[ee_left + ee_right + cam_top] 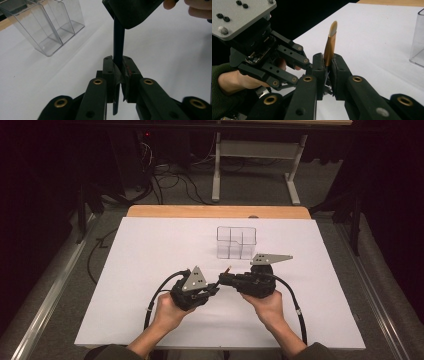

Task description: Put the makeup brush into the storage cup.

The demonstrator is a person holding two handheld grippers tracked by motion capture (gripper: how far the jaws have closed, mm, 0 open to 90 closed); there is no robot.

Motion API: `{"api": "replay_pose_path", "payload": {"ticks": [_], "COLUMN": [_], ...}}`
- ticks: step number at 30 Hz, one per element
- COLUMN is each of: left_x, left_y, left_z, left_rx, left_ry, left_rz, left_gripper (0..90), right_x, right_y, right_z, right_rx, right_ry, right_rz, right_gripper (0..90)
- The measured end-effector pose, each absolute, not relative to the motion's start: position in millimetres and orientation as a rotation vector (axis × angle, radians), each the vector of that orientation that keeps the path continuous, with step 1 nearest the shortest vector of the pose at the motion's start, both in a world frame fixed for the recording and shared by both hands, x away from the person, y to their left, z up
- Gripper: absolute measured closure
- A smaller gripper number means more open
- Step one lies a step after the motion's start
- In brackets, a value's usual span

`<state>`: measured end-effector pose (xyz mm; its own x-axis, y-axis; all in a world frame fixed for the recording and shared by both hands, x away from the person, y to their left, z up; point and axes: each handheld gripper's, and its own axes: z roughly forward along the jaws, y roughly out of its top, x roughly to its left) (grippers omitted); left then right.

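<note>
A slim pen-like stick has a dark barrel [118, 37] and a golden-brown end [330, 45] with a slanted grey tip; that tip shows as a small orange point [228, 268] in the high view. Both grippers hold it just above the white sheet [150, 270]. My left gripper [119, 72] [216, 288] is shut on the dark barrel, which rises into the underside of the other gripper. My right gripper [327, 67] [223, 278] is shut on the golden end. The two sets of jaws almost touch. A hand holds each gripper.
A clear plastic container with several compartments [236, 242] [47, 27] [418, 42] stands on the sheet just beyond the grippers. The wooden table edge [215, 211] runs behind it. Cables and desk legs [216, 175] sit on the floor farther back.
</note>
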<state>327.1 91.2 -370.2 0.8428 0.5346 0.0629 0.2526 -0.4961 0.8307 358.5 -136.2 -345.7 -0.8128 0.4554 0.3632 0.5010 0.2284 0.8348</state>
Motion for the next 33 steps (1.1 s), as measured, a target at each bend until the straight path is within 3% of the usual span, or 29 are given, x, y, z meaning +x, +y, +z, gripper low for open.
{"api": "replay_pose_path", "payload": {"ticks": [12,16,33], "left_x": [324.1,319.6,317.1], "left_y": [89.4,88.9,114.6], "left_z": [-369.5,-367.4,-355.8], "left_rx": [2.084,2.063,2.014], "left_ry": [0.602,0.597,0.642], "left_rz": [0.415,0.448,0.426], "left_gripper": [41.5,35.4,29.4], "right_x": [358.1,357.2,355.2], "right_y": [-142.0,-143.9,-158.5], "right_z": [-341.6,-339.8,-327.2], "right_rx": [-0.943,-0.948,-0.969], "right_ry": [-2.471,-2.488,-2.578], "right_rz": [-1.696,-1.697,-1.687], "right_gripper": [85.2,85.3,85.3]}}
